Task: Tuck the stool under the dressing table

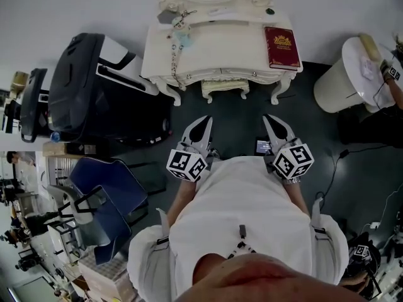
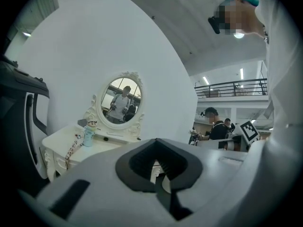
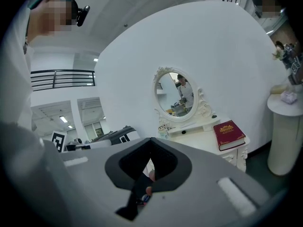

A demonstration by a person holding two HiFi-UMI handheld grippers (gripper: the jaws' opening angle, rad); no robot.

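Note:
The cream dressing table [image 1: 214, 52] with its oval mirror stands against the white wall at the top of the head view. The small cream stool [image 1: 225, 88] sits between the table's front legs, mostly hidden under the top. My left gripper [image 1: 204, 122] and right gripper [image 1: 272, 119] hang side by side just short of the table, pointing at it, both shut and holding nothing. The left gripper view shows the table [image 2: 61, 143] and mirror [image 2: 122, 100] past the shut left gripper [image 2: 160, 176]. The right gripper view shows the table [image 3: 201, 138] beyond the shut right gripper [image 3: 147, 171].
A red book [image 1: 281, 48] lies on the table's right end and a small doll figure [image 1: 181, 33] on its left. A large black and white machine [image 1: 82, 87] stands left of the table, a round white side table [image 1: 352, 74] at the right, a blue chair [image 1: 107, 194] at the lower left.

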